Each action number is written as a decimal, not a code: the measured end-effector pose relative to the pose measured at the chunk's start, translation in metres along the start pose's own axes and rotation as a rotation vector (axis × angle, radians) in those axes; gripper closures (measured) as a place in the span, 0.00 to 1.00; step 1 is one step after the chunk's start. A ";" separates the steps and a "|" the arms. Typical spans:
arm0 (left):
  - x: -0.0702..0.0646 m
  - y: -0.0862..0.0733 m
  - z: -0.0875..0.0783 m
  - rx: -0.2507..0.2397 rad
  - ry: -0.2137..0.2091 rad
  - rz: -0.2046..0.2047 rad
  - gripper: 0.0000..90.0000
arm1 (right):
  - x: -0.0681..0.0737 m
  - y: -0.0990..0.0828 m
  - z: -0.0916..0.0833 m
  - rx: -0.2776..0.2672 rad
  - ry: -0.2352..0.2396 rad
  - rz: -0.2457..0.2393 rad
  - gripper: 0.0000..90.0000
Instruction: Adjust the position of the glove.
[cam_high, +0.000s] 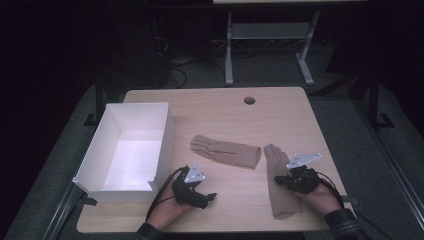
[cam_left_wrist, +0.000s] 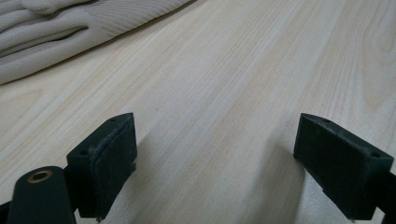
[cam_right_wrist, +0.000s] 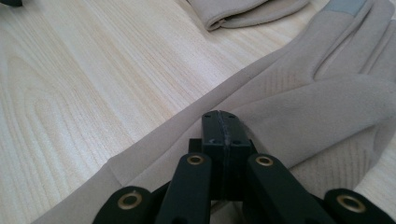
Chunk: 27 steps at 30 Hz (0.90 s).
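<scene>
Two beige gloves lie on the wooden table (cam_high: 225, 112). One glove (cam_high: 225, 151) lies crosswise near the middle, and its ribbed fabric (cam_left_wrist: 70, 28) shows in the top left of the left gripper view. The other glove (cam_high: 281, 200) lies lengthwise at the right. My right gripper (cam_high: 279, 181) is over this glove (cam_right_wrist: 327, 93). Its jaws (cam_right_wrist: 223, 122) are shut pad to pad, with no fabric visible between them. My left gripper (cam_high: 207, 197) is near the table's front edge. It stands open (cam_left_wrist: 229, 154) over bare wood, with nothing between its pads.
An open white box (cam_high: 95, 160) stands at the table's left, close to my left hand. A round cable hole (cam_high: 249, 100) sits near the far edge. The cuff of the crosswise glove (cam_right_wrist: 243, 11) lies just beyond the right gripper. A dark floor and metal table legs (cam_high: 229, 50) lie behind.
</scene>
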<state>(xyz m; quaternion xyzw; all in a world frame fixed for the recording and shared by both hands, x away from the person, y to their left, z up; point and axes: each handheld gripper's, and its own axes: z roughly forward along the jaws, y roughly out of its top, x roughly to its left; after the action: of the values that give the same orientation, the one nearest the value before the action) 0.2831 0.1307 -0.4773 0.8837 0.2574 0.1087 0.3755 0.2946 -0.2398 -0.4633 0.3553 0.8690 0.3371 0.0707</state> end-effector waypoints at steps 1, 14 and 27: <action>0.000 0.000 0.000 0.000 0.000 0.000 0.14 | 0.000 0.000 -0.001 0.000 -0.004 -0.007 1.00; 0.000 0.000 0.000 0.000 0.000 0.000 0.14 | -0.020 -0.010 -0.029 -0.099 -0.099 0.051 0.98; 0.000 0.000 0.000 0.000 0.000 0.000 0.14 | -0.051 -0.034 -0.030 -0.134 -0.221 0.143 0.74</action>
<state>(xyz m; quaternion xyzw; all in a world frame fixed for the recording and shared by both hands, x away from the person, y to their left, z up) 0.2831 0.1307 -0.4773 0.8838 0.2572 0.1087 0.3754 0.3019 -0.3076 -0.4683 0.4460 0.8038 0.3573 0.1654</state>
